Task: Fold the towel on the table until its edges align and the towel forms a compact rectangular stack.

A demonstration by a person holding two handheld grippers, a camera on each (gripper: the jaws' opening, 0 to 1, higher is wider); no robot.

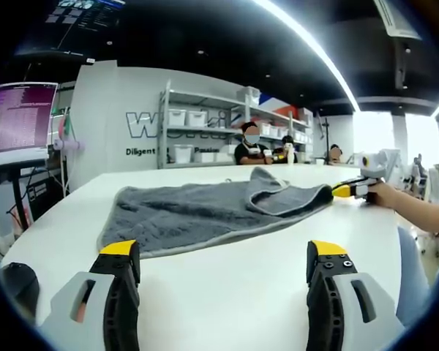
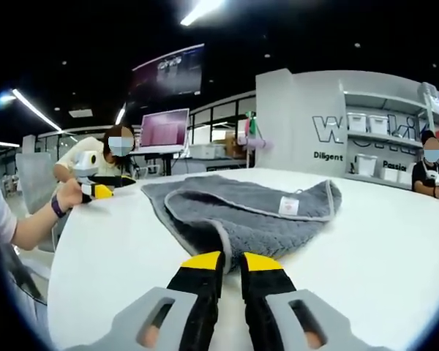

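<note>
The left claw [image 1: 223,257] stands wide open over bare counter [image 1: 227,292], its two yellow-tipped jaws far apart and holding nothing. The grey towel [image 1: 197,212] lies ahead of it, apart from the jaws, spread on the white counter with its far right corner folded back over itself.

In the left gripper view the right claw [image 1: 335,191] comes in from the right, its yellow tip at the towel's right corner, a hand [image 1: 384,194] behind it.

In the right gripper view the right claw [image 2: 231,261] has its jaws drawn nearly together, pinched on the near edge of the towel [image 2: 241,212], which runs down between the yellow tips. The cloth humps up just ahead of the jaws, with a folded flap showing a pale hem and a small white label [image 2: 288,206]. In that view the left claw [image 2: 101,191] sits at the far left over the counter [image 2: 117,248], well apart from the towel, with a hand [image 2: 72,194] behind it.
</note>
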